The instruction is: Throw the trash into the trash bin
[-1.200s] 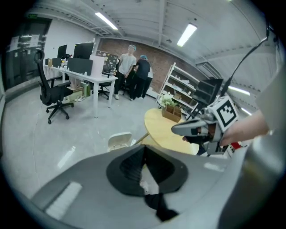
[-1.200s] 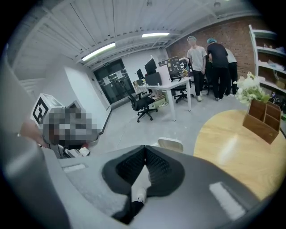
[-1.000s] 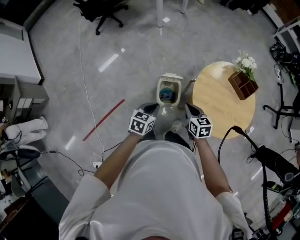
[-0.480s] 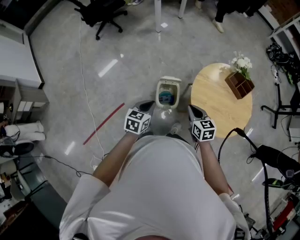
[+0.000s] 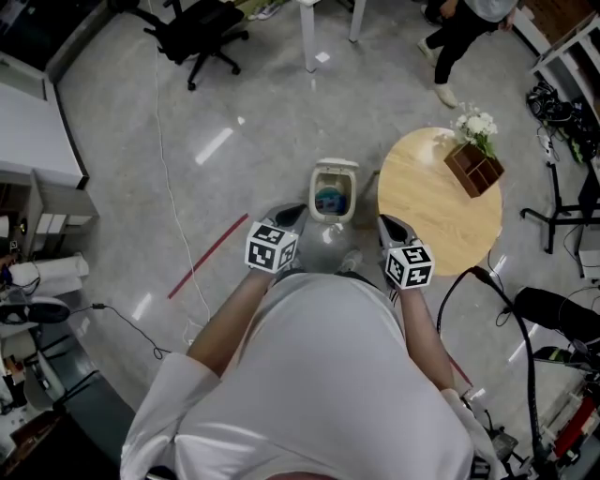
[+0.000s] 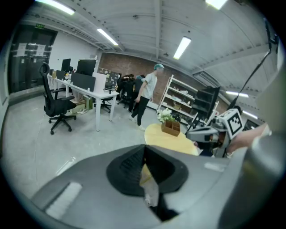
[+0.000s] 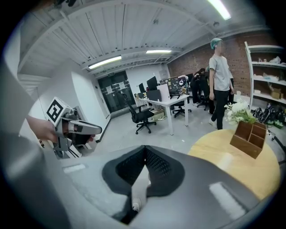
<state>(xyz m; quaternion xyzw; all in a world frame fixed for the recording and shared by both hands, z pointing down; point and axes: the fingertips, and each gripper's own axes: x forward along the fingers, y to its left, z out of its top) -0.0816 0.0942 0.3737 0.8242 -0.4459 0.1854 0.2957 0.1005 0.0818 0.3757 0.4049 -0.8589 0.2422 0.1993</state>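
1. The trash is one clear plastic bag, thin, crumpled and glossy. It hangs above the floor between the two tools, just short of the bin.
2. The left hand-held gripper is closed. Its ribbed black pads meet at the tips, and a pale sliver of the film appears to be pinched below them.
3. The right hand-held gripper is closed the same way, with a whitish strip showing between its pads. It seems to grip the bag's other edge.
4. Each of the two tools has a smooth grey shell and carries one white cube printed with black square patterns.
5. There is one trash bin, small, white, hard-looking and rounded at the corners. It stands on the floor with something blue inside and its top is open.
6. One round counter of pale, smooth wood stands just beside the bin.
7. On that counter, near its far edge, sits one dark wooden box with dividers. One bunch of white flowers sits at its back.
8. The floor is polished grey stone and reflects the ceiling lights.
9. One thin red strip lies on the floor, well apart from the bin.
10. One black office chair on castors stands farther off.
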